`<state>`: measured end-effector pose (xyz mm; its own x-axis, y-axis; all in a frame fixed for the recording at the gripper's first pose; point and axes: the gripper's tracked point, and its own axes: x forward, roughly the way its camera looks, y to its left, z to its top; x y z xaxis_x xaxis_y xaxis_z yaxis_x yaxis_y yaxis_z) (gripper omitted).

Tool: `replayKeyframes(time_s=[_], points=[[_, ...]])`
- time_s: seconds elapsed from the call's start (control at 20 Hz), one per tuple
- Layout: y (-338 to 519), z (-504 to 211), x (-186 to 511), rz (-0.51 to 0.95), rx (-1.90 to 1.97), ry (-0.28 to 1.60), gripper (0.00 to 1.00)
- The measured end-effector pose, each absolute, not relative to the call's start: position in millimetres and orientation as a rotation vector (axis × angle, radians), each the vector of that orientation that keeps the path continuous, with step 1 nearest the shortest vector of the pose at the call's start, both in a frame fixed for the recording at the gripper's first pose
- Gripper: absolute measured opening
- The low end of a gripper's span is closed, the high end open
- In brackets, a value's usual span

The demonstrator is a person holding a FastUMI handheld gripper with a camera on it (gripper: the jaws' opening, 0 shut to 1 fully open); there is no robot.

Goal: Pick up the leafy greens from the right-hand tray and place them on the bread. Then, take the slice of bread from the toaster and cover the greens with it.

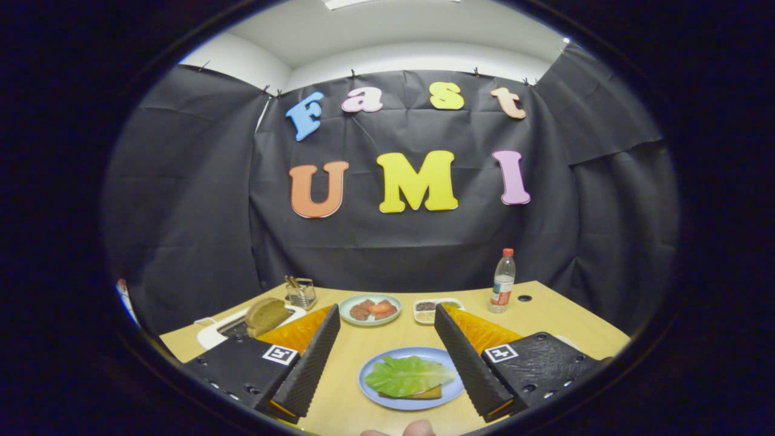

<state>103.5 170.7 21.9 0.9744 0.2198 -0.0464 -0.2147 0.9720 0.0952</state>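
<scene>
The wooden table [545, 315] stood before a black cloth wall. The gripper [387, 339] hung with its fingers wide apart, holding nothing. Between them sat a blue plate [369, 387] with leafy greens [407, 375] on bread [427, 393]. Another bread slice [266, 315] stuck up from the toaster [212, 333] near the table's left edge.

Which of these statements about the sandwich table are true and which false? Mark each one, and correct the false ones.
1. The leafy greens already lie on the bread on the blue plate. True.
2. The gripper is shut on the greens. False: its fingers stand open, empty, either side of the plate.
3. A bread slice stands in the toaster. True.
4. The bottle lies on its side. False: it stands upright.
</scene>
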Motion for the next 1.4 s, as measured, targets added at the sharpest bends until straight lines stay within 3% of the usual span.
replayKeyframes(time_s=[0.4,0.85,1.0,1.2,1.25,1.35,1.4], points=[[280,9,94,0.256,0.160,0.132,0.96],[357,-37,131,0.221,0.096,0.263,0.94],[366,-50,138,0.215,0.081,0.327,0.80],[366,-54,142,0.196,0.082,0.355,0.45],[364,-58,146,0.191,0.086,0.363,0.32],[361,-57,148,0.186,0.089,0.370,0.16],[360,-55,149,0.196,0.091,0.364,0.16]])
